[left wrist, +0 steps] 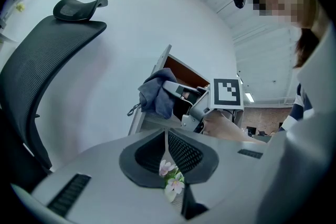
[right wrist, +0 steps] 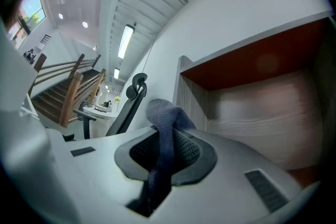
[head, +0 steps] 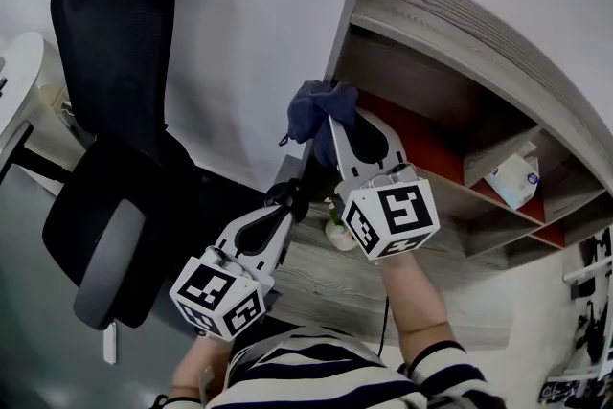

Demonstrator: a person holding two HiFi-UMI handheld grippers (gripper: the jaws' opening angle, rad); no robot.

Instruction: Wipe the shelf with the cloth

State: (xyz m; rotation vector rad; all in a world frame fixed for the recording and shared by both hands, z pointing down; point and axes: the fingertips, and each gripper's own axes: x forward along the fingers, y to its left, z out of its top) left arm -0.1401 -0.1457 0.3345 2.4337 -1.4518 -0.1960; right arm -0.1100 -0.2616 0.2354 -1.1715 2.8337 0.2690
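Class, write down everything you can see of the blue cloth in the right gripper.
The cloth is dark blue, soft fabric, bunched rather than spread. The right gripper has its jaws shut on it: a crumpled wad bulges past the tips and a strip trails back between them. It is held by the left side panel of the shelf; whether it touches the wood is unclear.

My right tool, raised ahead, clamps the cloth; my left tool, lower and nearer, pinches a flower sprig.
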